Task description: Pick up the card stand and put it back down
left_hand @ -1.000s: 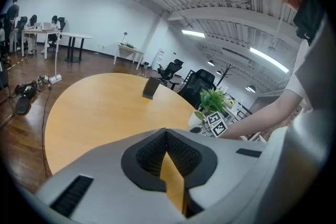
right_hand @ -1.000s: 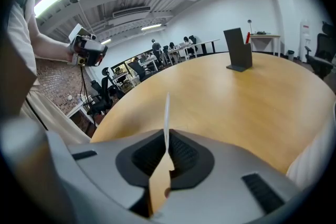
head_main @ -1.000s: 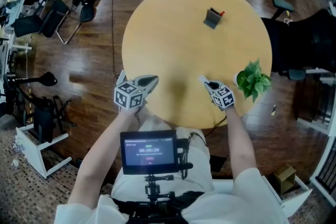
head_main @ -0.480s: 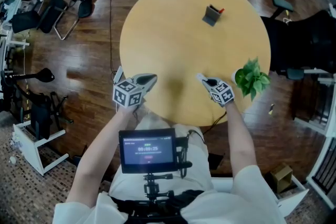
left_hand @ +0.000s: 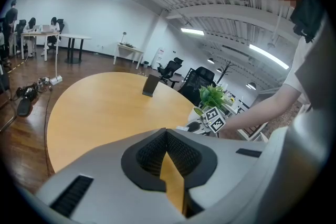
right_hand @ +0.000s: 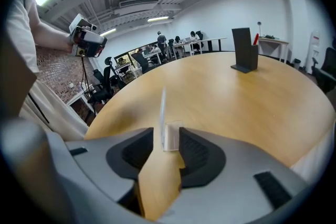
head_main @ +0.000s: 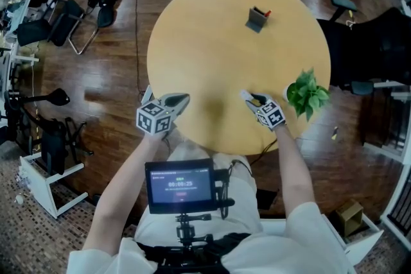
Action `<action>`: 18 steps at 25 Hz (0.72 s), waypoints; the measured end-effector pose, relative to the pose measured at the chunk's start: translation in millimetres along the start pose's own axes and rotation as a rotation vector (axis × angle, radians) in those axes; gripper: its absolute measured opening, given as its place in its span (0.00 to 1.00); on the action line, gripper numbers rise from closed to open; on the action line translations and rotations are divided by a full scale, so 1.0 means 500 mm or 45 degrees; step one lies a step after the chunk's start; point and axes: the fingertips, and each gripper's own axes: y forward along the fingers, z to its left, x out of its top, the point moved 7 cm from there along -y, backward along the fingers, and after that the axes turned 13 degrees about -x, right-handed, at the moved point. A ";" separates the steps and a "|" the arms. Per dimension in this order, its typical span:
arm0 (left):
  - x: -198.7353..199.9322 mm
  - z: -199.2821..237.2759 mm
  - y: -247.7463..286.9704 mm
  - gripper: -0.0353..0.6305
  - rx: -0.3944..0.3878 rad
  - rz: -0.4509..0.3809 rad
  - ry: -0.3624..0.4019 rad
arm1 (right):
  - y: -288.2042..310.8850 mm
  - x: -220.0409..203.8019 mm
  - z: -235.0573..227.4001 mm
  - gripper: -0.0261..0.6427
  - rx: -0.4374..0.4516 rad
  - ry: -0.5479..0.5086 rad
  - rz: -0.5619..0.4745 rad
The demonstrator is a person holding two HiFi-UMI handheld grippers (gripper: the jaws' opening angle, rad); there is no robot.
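The card stand point(right_hand: 167, 132) is a small clear acrylic holder with an upright thin sheet. It stands on the round wooden table point(head_main: 212, 54) near the front edge. My right gripper point(right_hand: 167, 139) has the stand between its pads, and the jaws are opening, with a gap showing on the left side of the stand. In the head view the right gripper point(head_main: 247, 96) points inward over the table's near right part. My left gripper point(head_main: 178, 101) hovers at the near left edge, with its pads point(left_hand: 152, 152) meeting at the tips and nothing between them.
A dark grey holder with a red item point(head_main: 257, 18) stands at the far side of the table. A green potted plant point(head_main: 307, 93) sits at the right edge, close to my right hand. Chairs and cables lie on the floor around the table.
Both grippers hold nearly the same places at the table's near edge; only the head view shifts a little.
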 end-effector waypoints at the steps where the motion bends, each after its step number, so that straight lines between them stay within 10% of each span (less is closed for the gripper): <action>1: -0.001 -0.003 -0.001 0.05 0.000 -0.003 0.000 | -0.004 0.002 -0.002 0.32 -0.015 0.011 -0.009; 18: 0.027 -0.070 -0.005 0.05 -0.090 -0.198 0.036 | -0.261 0.141 0.002 0.33 -0.264 0.307 -0.450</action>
